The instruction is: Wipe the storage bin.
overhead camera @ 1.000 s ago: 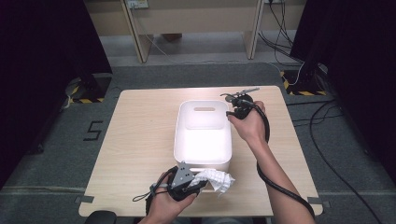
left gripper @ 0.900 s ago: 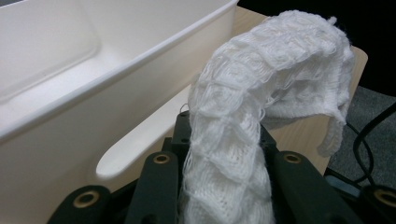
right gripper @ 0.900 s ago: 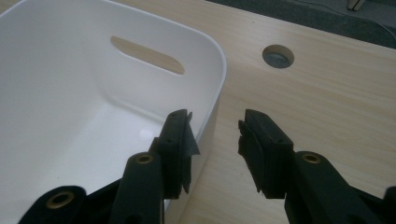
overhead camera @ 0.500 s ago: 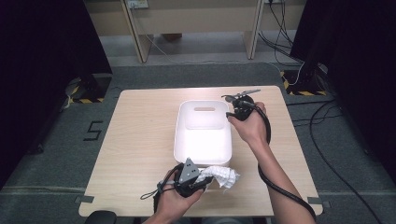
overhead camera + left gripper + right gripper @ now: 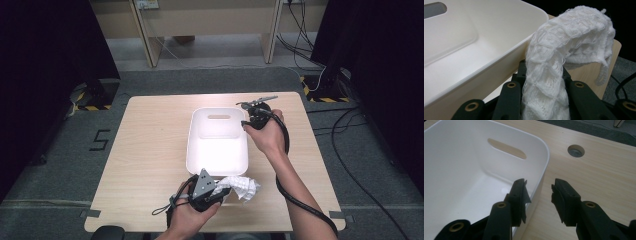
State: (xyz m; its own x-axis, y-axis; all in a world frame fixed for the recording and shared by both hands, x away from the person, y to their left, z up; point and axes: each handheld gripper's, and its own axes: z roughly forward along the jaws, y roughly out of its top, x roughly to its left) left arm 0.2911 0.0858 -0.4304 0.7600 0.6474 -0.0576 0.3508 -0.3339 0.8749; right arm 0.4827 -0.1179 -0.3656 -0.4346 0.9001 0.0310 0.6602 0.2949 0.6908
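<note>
With the left gripper point(image 5: 223, 190) clamped on the white knitted cloth point(image 5: 241, 187) at the table's six o'clock, just off the white bin point(image 5: 218, 165), lift it clear over the near rim while the right gripper point(image 5: 539, 195), jaws open astride the wall, steadies; the cloth's gripped end is hidden.

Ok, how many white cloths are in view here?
1. The white knitted cloth is clamped in the left gripper at the table's near edge, beside the white bin.
</note>
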